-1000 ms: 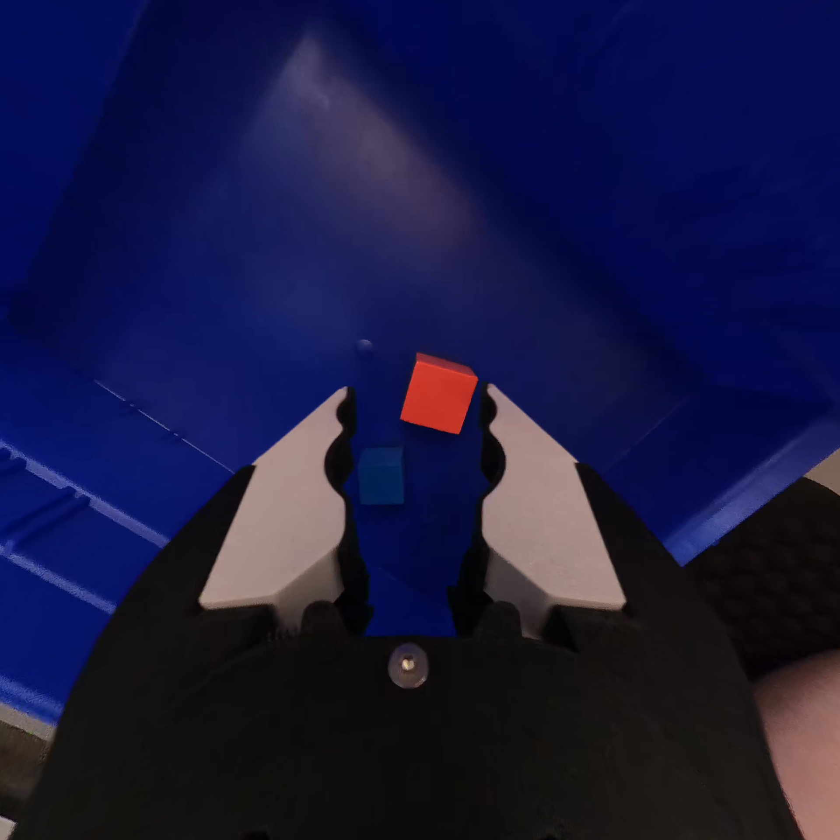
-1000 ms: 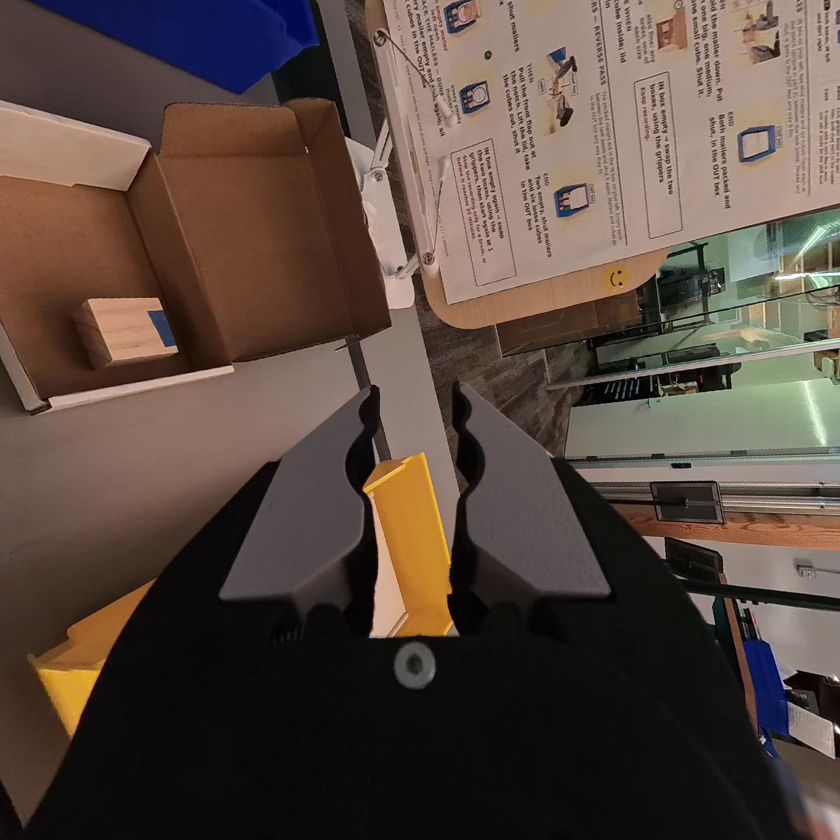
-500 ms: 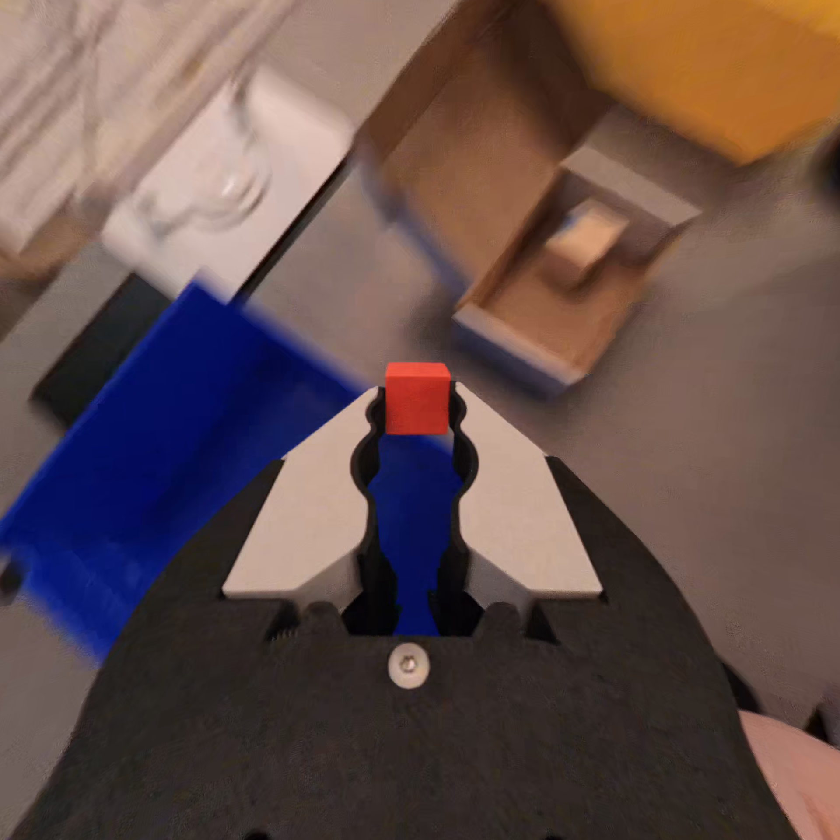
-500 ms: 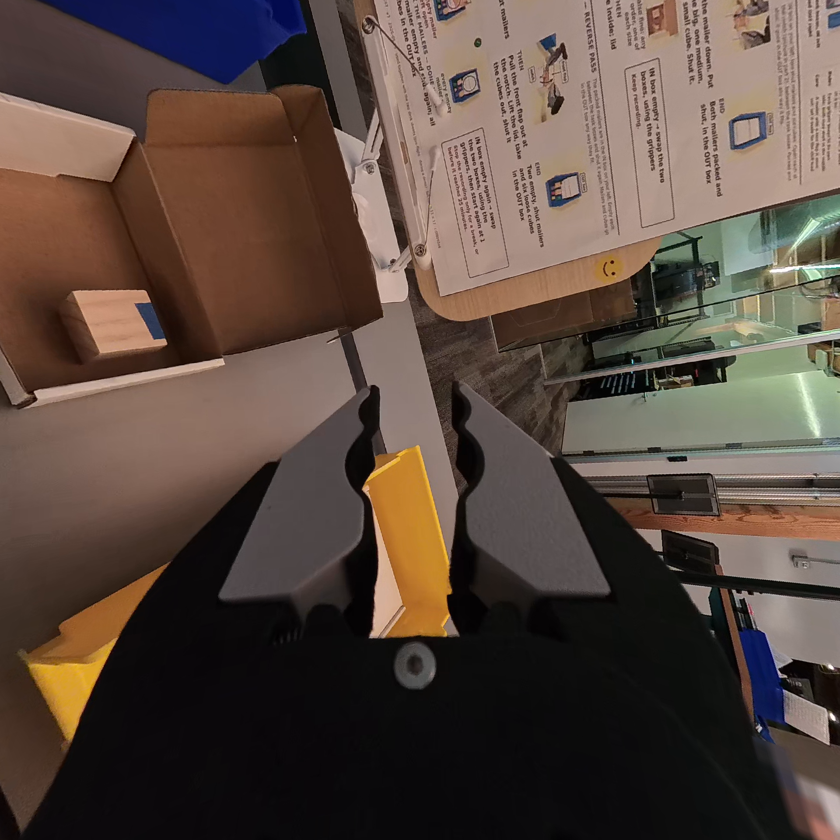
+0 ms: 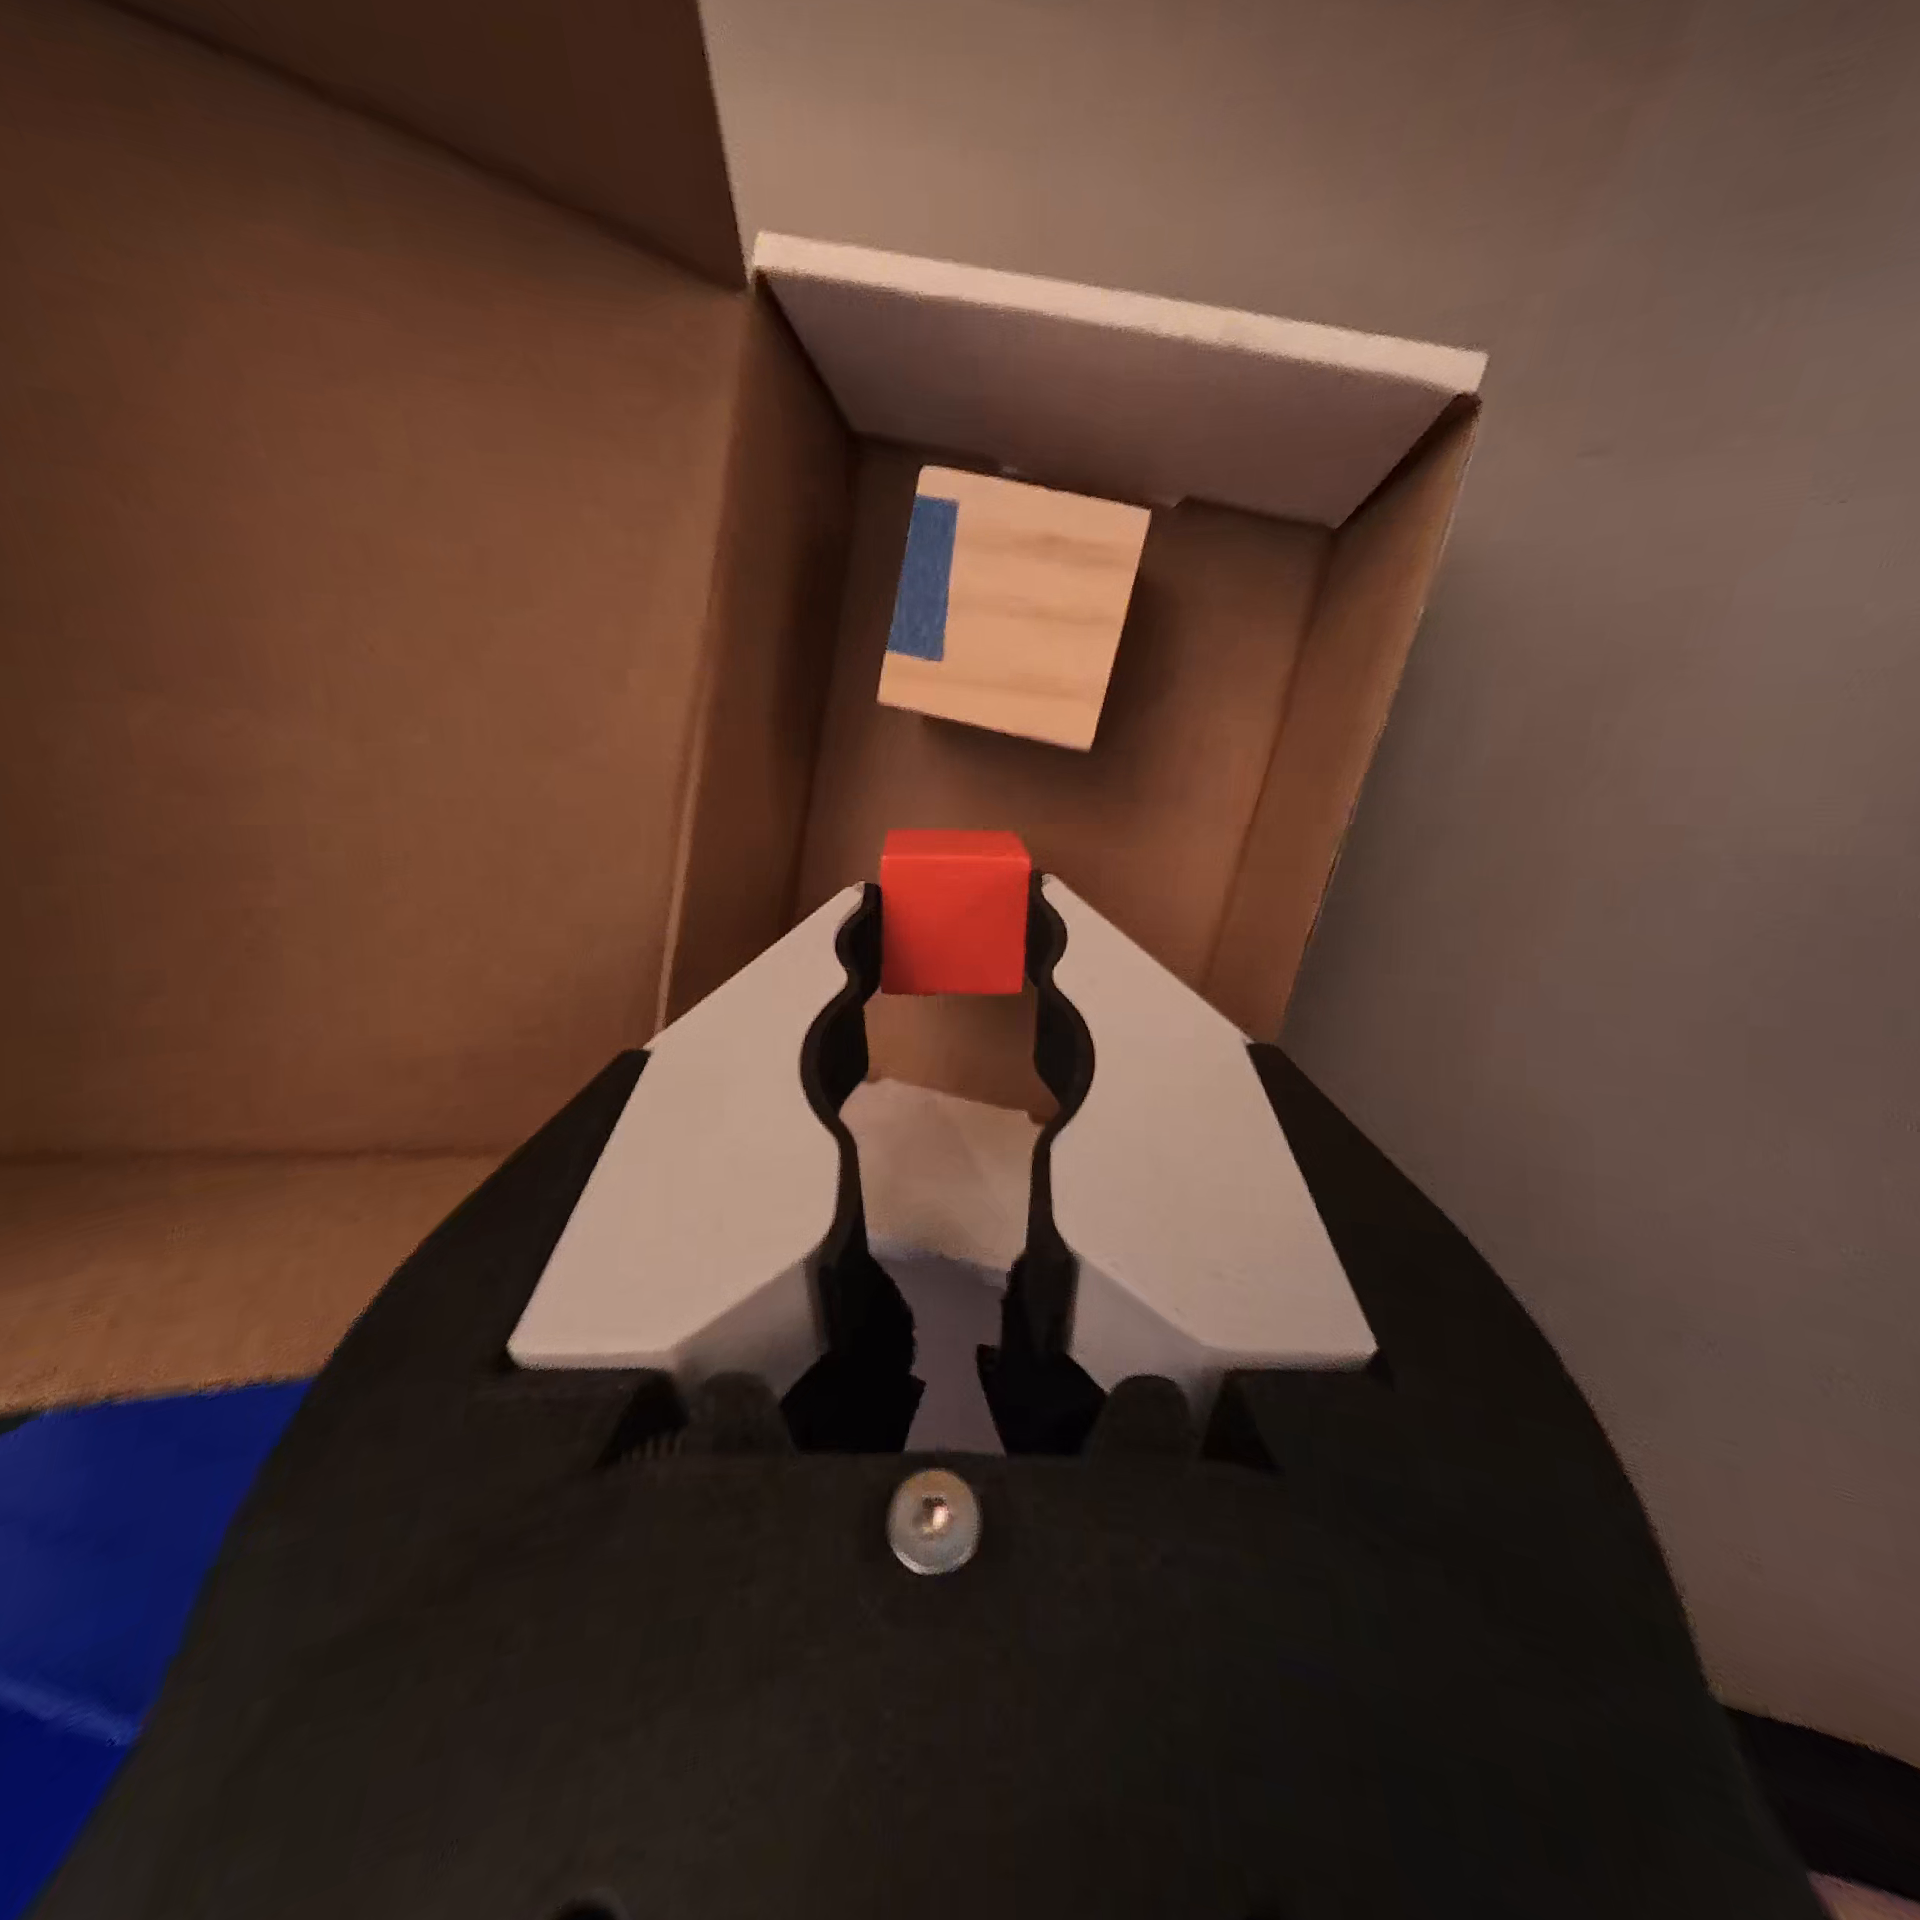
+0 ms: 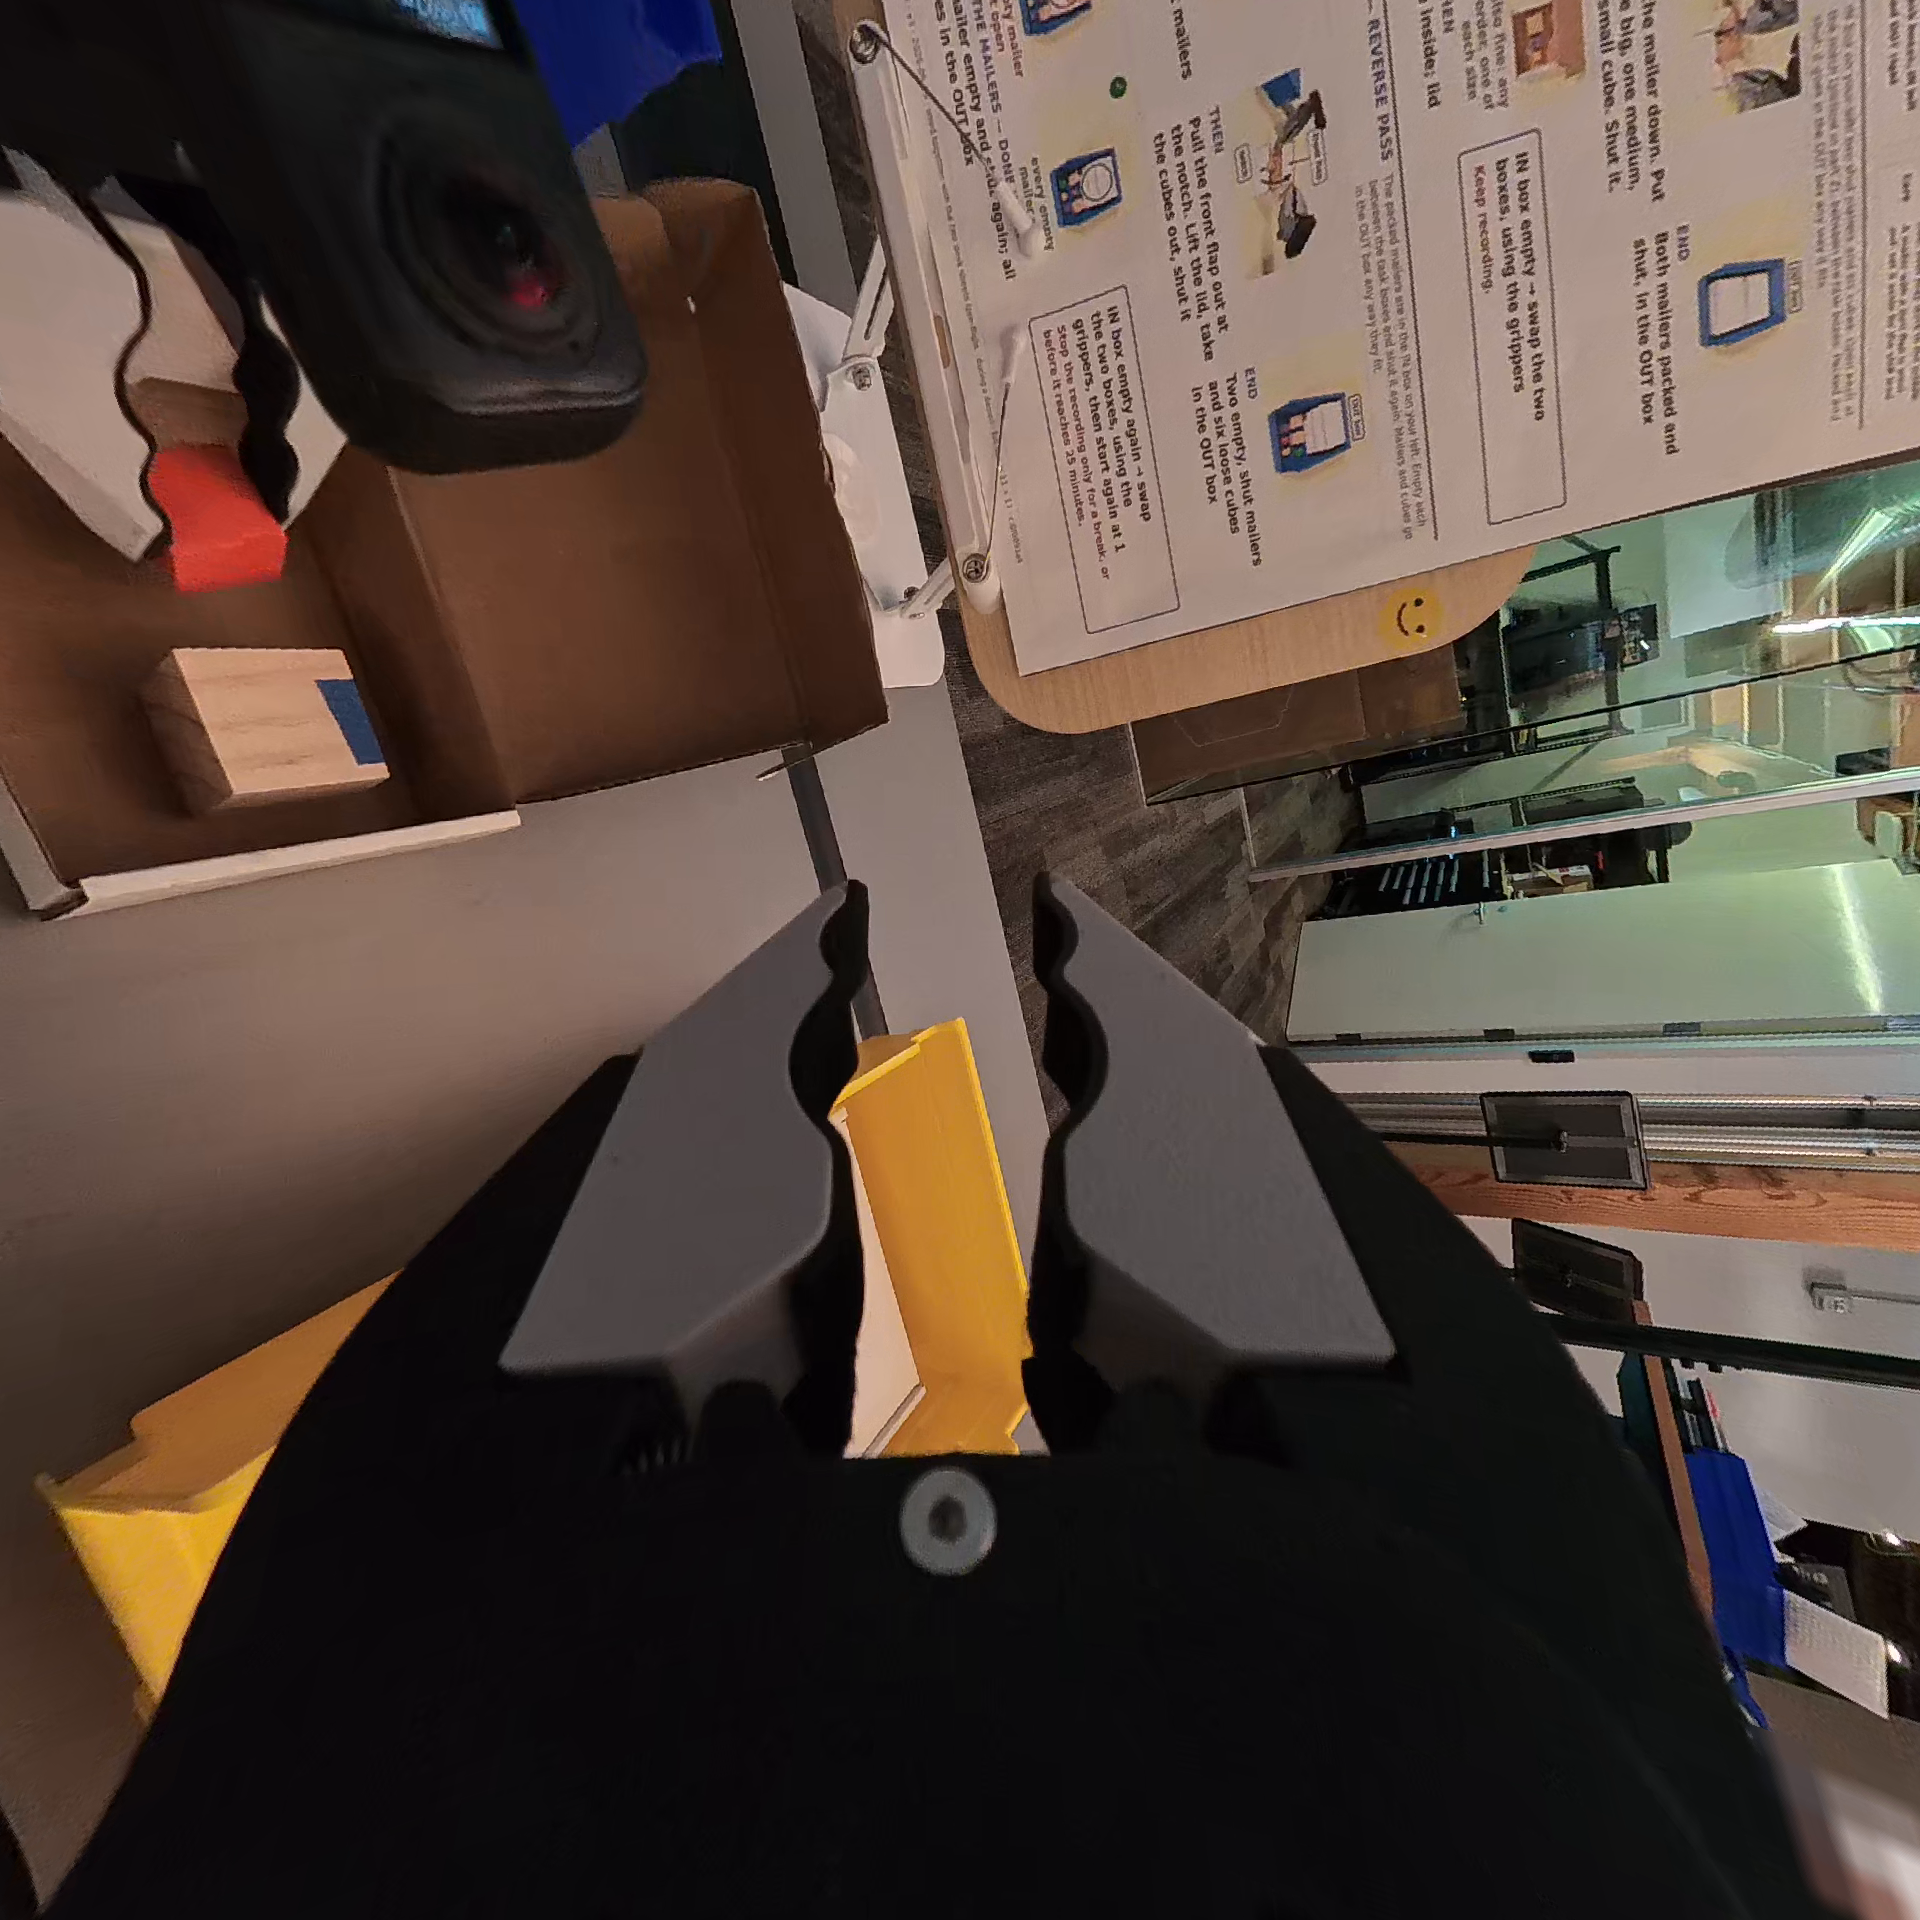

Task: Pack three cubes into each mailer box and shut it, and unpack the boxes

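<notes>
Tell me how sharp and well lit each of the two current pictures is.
Left wrist view: dim, warm light; the red cube and wooden block in the cardboard box are fairly sharp, with edges slightly soft. Right wrist view: the table is dim, the room behind bright with glare on a glass wall; the near camera is blurred.

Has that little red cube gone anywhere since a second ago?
Yes. The red cube was lying in the blue bin; now the left gripper holds it over the open mailer box, short of the wooden cube inside.
</notes>
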Tool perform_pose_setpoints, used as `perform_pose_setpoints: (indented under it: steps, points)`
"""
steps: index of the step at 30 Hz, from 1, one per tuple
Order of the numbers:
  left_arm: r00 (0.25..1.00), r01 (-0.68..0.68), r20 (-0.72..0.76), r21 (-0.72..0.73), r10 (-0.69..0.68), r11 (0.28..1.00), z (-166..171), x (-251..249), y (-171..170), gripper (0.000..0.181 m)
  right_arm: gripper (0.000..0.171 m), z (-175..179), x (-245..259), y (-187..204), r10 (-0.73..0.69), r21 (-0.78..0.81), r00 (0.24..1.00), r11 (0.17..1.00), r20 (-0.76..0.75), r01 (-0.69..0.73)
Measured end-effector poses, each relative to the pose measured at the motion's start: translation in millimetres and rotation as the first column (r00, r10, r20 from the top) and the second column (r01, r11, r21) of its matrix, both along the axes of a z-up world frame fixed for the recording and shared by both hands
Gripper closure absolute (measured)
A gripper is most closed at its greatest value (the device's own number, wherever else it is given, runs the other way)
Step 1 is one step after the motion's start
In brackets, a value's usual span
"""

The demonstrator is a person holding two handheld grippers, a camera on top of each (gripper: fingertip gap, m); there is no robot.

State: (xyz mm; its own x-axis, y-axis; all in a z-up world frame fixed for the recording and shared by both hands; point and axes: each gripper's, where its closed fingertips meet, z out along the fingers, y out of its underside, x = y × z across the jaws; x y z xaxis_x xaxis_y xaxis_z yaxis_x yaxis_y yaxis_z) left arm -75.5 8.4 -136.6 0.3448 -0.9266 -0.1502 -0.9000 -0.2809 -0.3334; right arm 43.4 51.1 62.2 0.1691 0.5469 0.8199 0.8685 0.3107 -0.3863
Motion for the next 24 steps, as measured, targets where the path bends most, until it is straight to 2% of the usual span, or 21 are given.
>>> perform_pose_setpoints:
  steps: [3, 13, 16, 19, 24]
  points:
    - [0.999, 0.013, 0.034, -0.035, -0.012, 0.999, -5, 9, -3, 0.155, 0.140, -1, 0, 0, 0.003, -0.002, 1.000, 1.000, 0.002, -0.003]
    - [0.999, 0.026, -0.037, -0.038, -0.027, 0.999, -25, 7, -1, 0.155, 0.140, 1, 1, -2, 0.007, 0.000, 1.000, 1.000, 0.003, -0.007]
    - [0.999, 0.020, -0.046, -0.047, -0.022, 0.999, -26, 8, -3, 0.137, 0.140, 2, 2, -3, 0.007, 0.002, 1.000, 1.000, -0.001, -0.007]
    - [0.999, 0.003, -0.033, -0.033, -0.004, 0.999, -17, 10, -2, 0.121, 0.140, 3, 2, -3, 0.012, 0.000, 1.000, 1.000, -0.011, -0.012]
    - [0.999, -0.041, 0.019, 0.076, 0.040, 0.996, 34, -7, 1, 0.121, 0.140, 3, 5, -4, 0.010, -0.002, 1.000, 1.000, -0.014, -0.010]
